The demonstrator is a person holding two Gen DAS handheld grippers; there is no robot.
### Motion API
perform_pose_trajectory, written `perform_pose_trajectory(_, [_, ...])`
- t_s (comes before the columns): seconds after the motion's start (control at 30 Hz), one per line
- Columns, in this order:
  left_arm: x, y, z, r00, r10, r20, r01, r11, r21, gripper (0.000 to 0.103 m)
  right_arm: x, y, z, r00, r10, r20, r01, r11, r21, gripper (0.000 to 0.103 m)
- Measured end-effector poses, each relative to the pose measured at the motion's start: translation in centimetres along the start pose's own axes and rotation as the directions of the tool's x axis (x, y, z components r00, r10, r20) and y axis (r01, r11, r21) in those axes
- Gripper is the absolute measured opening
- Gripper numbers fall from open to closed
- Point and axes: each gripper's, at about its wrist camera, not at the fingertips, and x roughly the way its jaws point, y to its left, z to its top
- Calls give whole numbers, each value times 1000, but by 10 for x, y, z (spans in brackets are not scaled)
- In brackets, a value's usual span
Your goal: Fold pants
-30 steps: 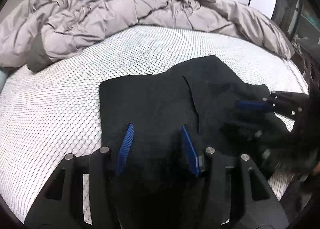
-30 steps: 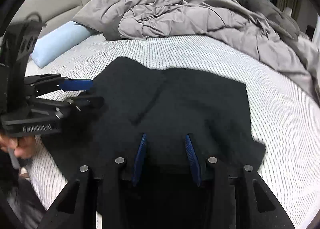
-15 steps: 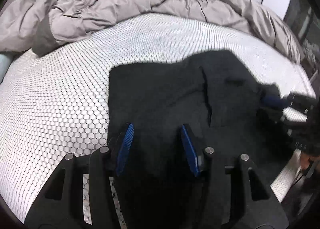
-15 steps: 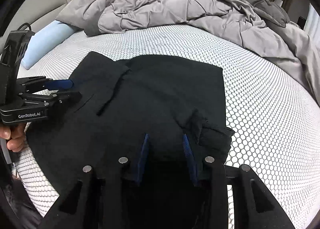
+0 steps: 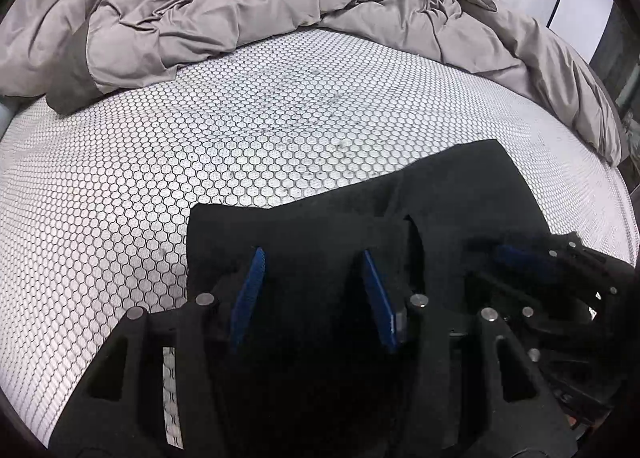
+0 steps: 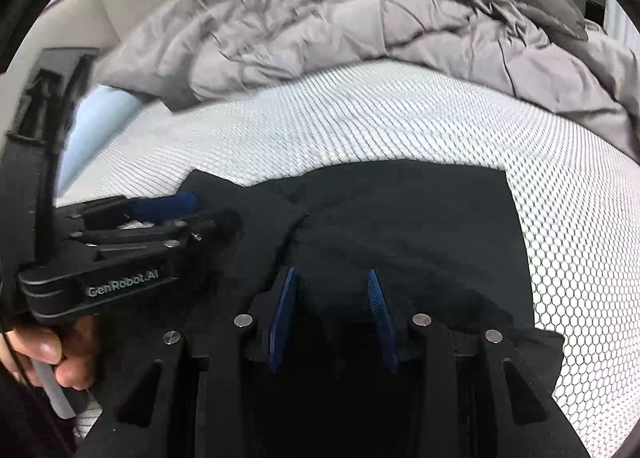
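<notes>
Both the left tool [image 5: 312, 282] and right tool [image 6: 333, 298] clamp bunched black pants [image 6: 420, 225] on the bed [image 5: 160, 185].

A home bedroom; a bed with a honeycomb-patterned white mattress cover [image 5: 168, 161] fills both views; a rumpled grey duvet [image 5: 224, 13] lies heaped at its far side; a pale blue pillow [image 6: 100, 109] rests beside a beige upholstered headboard [image 6: 120, 17].

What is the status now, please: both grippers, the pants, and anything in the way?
Left gripper and right gripper both over the black pants, grip unclear. Pants partly folded on the mattress. Grey duvet bunched well behind, nothing in the way.
</notes>
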Motion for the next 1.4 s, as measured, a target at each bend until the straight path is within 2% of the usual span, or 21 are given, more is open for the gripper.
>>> perform_pose_trajectory(0.1, [-1, 9, -2, 1000, 2, 3, -2, 1000, -9, 47, 0, -2, -11, 987, -160, -10, 159, 983, -93, 38])
perform_pose_trajectory(0.17, [-5, 14, -6, 999, 46, 1, -46, 999, -9, 47, -9, -9, -19, 975, -221, 1, 220, 969, -117, 37])
perform_pose_trajectory(0.23, [-16, 16, -9, 996, 87, 3, -87, 996, -11, 45, -17, -16, -25, 982, -189, 4, 188, 976, -111, 37])
perform_pose_trajectory(0.27, [-28, 16, -12, 997, 82, 11, -82, 997, -8, 44, -21, -16, -27, 983, -184, 13, 184, 976, -120, 37])
perform_pose_trajectory(0.37, [-63, 3, -24, 995, 46, 90, -49, 998, 31, 44, -43, -8, -30, 991, -128, 45, 132, 985, -109, 38])
perform_pose_trajectory(0.43, [-71, -15, -34, 994, 4, 110, -16, 994, 107, 44, -52, 1, -29, 997, -38, 63, 43, 995, -93, 40])
perform_pose_trajectory(0.5, [-57, -29, -46, 997, -58, 53, 49, 985, 168, 45, -49, 14, -24, 997, 37, 60, -31, 994, -101, 40])
perform_pose_trajectory(0.57, [-35, -31, -54, 998, -60, -11, 61, 984, 167, 42, -32, 27, -22, 997, 75, 23, -72, 990, -123, 40])
perform_pose_trajectory(0.63, [-31, -27, -56, 997, -78, -3, 77, 983, 168, 42, -13, 30, -27, 998, 59, -33, -63, 988, -142, 39])
perform_pose_trajectory(0.7, [-36, -19, -57, 996, -85, -3, 84, 980, 179, 46, -12, 25, -33, 996, 80, -27, -83, 985, -148, 39])
perform_pose_trajectory(0.73, [-39, -13, -61, 998, -67, 5, 66, 983, 173, 46, -16, 21, -35, 999, 35, -29, -39, 986, -163, 39])
perform_pose_trajectory(0.77, [-41, -5, -64, 999, -30, 12, 27, 985, 169, 46, -21, 15, -39, 997, -70, -17, 65, 978, -197, 39])
perform_pose_trajectory(0.83, [-48, 9, -70, 1000, -5, 26, 2, 989, 145, 46, -27, 0, -48, 984, -180, 5, 177, 958, -228, 38])
perform_pose_trajectory(0.9, [-60, 17, -74, 999, 13, 39, -17, 994, 112, 45, -38, -15, -53, 996, -88, 11, 88, 980, -177, 38])
perform_pose_trajectory(0.93, [-69, 18, -76, 999, 10, 52, -16, 994, 104, 45, -43, -15, -54, 997, -81, 18, 82, 983, -163, 38])
perform_pose_trajectory(0.97, [-80, 20, -80, 997, -19, 73, 12, 995, 101, 45, -49, -13, -53, 996, -80, 26, 83, 985, -151, 39])
perform_pose_trajectory(1.03, [-93, 15, -85, 990, -90, 107, 77, 990, 117, 45, -63, -3, -52, 998, -7, 60, 15, 991, -130, 40])
perform_pose_trajectory(1.1, [-86, 2, -86, 990, -108, 86, 94, 983, 156, 45, -65, 13, -47, 993, 94, 71, -83, 987, -137, 42])
perform_pose_trajectory(1.17, [-64, -6, -88, 997, -75, 23, 69, 979, 193, 46, -54, 29, -46, 991, 128, 46, -120, 982, -147, 42])
perform_pose_trajectory(1.3, [-65, -2, -93, 998, -66, 9, 62, 973, 220, 46, -30, 36, -57, 996, 84, -22, -86, 976, -202, 43])
perform_pose_trajectory(1.4, [-77, 20, -100, 999, -51, 11, 48, 978, 205, 46, -46, 13, -67, 997, -72, -6, 69, 974, -215, 42])
